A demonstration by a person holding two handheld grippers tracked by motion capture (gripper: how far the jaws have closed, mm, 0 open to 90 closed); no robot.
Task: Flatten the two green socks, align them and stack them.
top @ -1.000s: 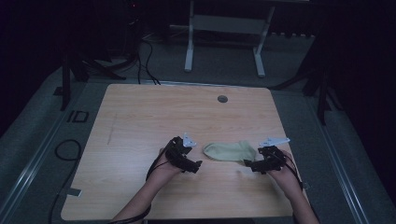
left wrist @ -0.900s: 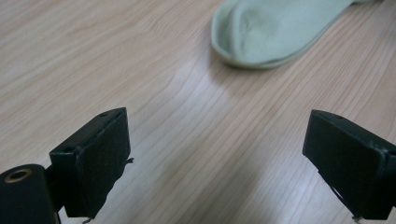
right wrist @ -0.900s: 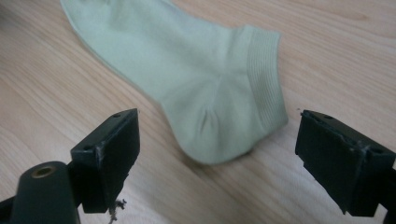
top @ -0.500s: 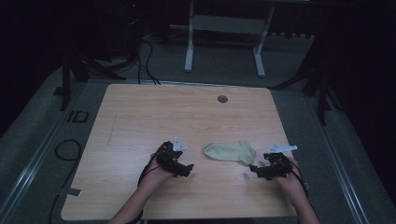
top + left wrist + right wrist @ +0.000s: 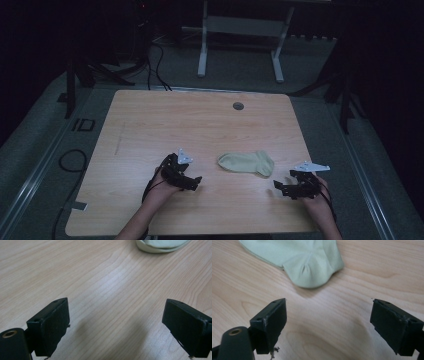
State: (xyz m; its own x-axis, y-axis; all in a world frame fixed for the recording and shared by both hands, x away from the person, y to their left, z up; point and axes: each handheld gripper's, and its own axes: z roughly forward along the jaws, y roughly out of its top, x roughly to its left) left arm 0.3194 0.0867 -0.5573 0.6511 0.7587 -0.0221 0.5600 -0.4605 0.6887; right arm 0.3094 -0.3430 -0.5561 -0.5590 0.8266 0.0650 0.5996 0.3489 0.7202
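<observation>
High view: sock (image 5: 246, 163) flat, table (image 5: 150, 125) near-centre, between left gripper (image 5: 192, 182) and right gripper (image 5: 280, 187); both jaws apart, empty. Risk: shallow pinch snags one layer, bunching fabric.

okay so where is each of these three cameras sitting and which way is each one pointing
High view: above the person's side, facing forward and down on the table; forearms, left gripper, right gripper.
Left gripper view: on that gripper, facing the tabletop; open jaws.
Right gripper view: on that gripper, facing the heel; open jaws.
Shared by all: the sock.
</observation>
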